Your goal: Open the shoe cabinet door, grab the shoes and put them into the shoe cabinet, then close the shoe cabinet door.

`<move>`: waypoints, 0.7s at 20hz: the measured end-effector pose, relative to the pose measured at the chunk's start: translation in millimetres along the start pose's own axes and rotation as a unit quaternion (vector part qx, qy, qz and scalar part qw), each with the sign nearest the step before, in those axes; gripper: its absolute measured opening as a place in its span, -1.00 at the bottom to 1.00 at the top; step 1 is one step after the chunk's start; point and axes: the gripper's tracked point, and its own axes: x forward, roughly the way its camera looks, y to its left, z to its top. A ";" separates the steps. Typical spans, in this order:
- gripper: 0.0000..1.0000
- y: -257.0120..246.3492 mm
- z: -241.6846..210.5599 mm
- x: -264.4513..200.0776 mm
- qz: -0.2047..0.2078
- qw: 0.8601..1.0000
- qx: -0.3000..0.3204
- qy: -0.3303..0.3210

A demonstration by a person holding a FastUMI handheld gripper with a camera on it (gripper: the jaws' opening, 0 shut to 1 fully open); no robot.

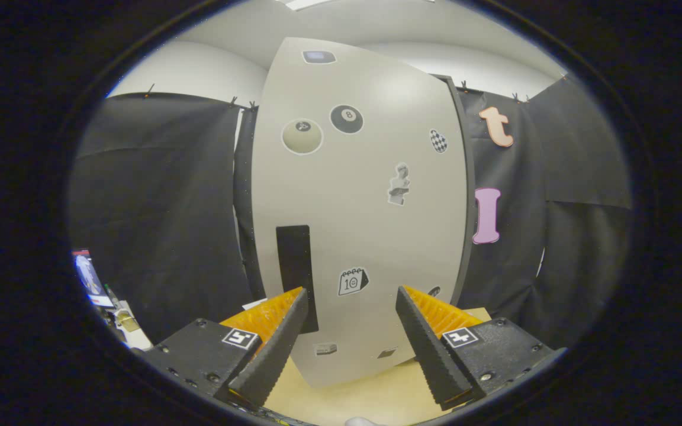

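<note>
While fingers stand spread, empty, shoe cabinet door closed just ahead.

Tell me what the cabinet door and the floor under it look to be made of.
Cabinet door: probably laminated board, smooth matte pale grey with a soft highlight and stickers lying flat. Floor: light wood-look board, matte. The open hand-held gripper is just short of the door.

my gripper has two wedge-shaped fingers with ribbed inner faces. each sits on a black textured block with small screws and a square black-and-white marker on top.
</note>
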 end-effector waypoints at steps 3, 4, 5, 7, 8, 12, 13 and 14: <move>0.97 4.7 3.5 2.5 -0.001 1.000 -0.006 -0.002; 0.96 5.1 3.1 3.0 0.000 1.000 -0.004 -0.001; 0.96 4.2 2.3 2.9 0.000 1.000 -0.004 0.001; 0.97 0.1 1.9 0.5 -0.003 1.000 -0.003 0.006; 0.97 -1.5 2.7 -1.7 -0.003 1.000 0.000 0.008; 0.97 -15.1 11.9 -22.2 -0.024 1.000 0.015 0.008; 0.96 -16.5 20.7 -29.4 -0.026 1.000 0.016 0.002; 0.96 -20.3 27.0 -35.7 -0.031 0.999 0.015 -0.002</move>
